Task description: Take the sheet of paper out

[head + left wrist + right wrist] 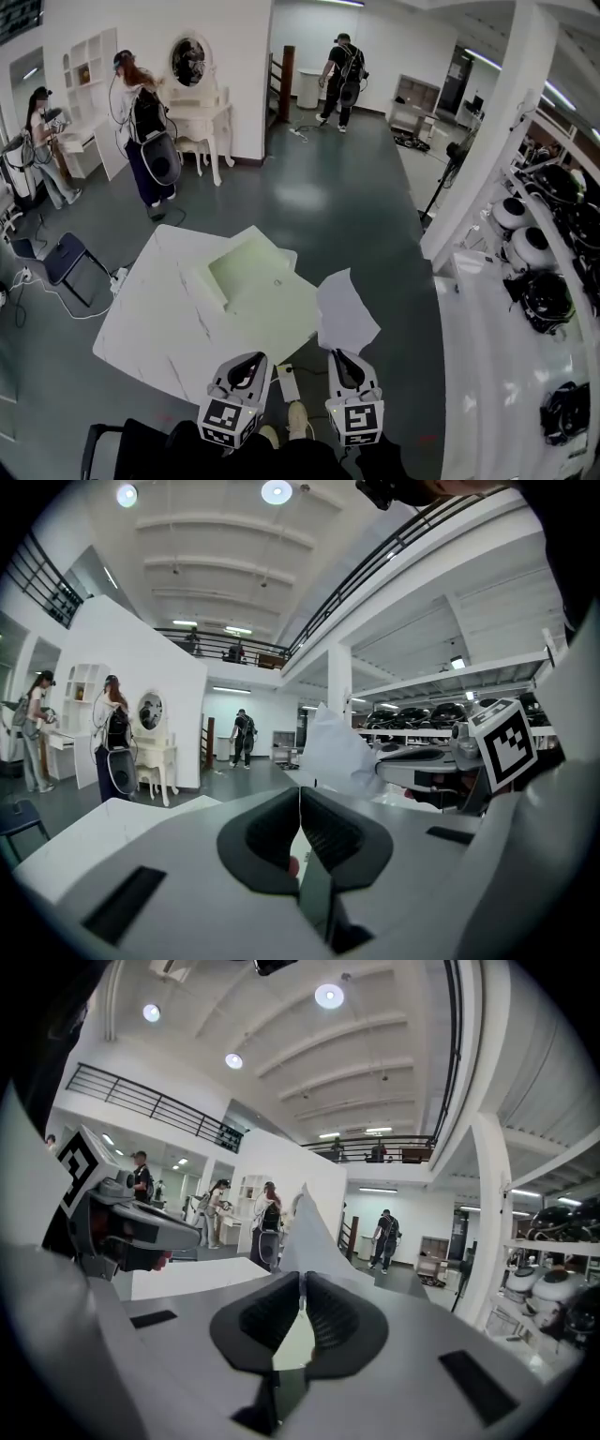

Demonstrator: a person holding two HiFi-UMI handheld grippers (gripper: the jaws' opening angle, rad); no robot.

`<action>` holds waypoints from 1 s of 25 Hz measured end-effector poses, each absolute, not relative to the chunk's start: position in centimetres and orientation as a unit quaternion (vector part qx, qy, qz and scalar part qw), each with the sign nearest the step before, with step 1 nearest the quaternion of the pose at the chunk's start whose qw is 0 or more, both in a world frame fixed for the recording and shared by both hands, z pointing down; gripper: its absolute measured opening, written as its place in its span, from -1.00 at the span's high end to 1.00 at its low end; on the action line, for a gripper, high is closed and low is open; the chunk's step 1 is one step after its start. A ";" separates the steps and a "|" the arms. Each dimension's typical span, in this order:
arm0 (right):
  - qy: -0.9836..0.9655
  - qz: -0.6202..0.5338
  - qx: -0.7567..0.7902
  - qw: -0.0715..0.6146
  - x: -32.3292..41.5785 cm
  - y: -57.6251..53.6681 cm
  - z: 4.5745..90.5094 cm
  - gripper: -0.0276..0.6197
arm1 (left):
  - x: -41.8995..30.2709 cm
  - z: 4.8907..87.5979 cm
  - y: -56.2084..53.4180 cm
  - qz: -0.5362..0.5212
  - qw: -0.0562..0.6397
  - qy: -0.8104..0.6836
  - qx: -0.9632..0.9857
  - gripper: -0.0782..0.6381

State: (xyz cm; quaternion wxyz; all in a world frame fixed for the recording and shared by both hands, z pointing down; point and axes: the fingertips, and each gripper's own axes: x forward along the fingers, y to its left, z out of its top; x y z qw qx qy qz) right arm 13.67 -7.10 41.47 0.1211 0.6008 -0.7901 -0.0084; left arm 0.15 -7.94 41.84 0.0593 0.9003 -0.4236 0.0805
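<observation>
A white sheet of paper hangs in the air past the right edge of the white table, and my right gripper is shut on its near edge. In the right gripper view the sheet rises from between the closed pads. A pale green open folder lies on the table's far half. My left gripper is over the table's near edge with its jaws shut and nothing seen between them. From the left gripper view the paper and the right gripper show to the right.
A dark chair stands left of the table. At the right, white shelves hold helmets beside a white pillar. Three people stand far back, two by a white dresser.
</observation>
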 end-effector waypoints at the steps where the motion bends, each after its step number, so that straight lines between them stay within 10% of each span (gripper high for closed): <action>1: -0.785 -0.004 0.608 0.121 14.1 -6.4 41.7 0.80 | 0.7 42.0 -7.5 0.083 0.059 -0.415 0.904 0.71; 25: -0.774 0.023 0.616 0.145 13.2 -2.9 45.2 0.80 | -0.5 43.4 -5.5 0.088 0.069 -0.402 0.909 0.71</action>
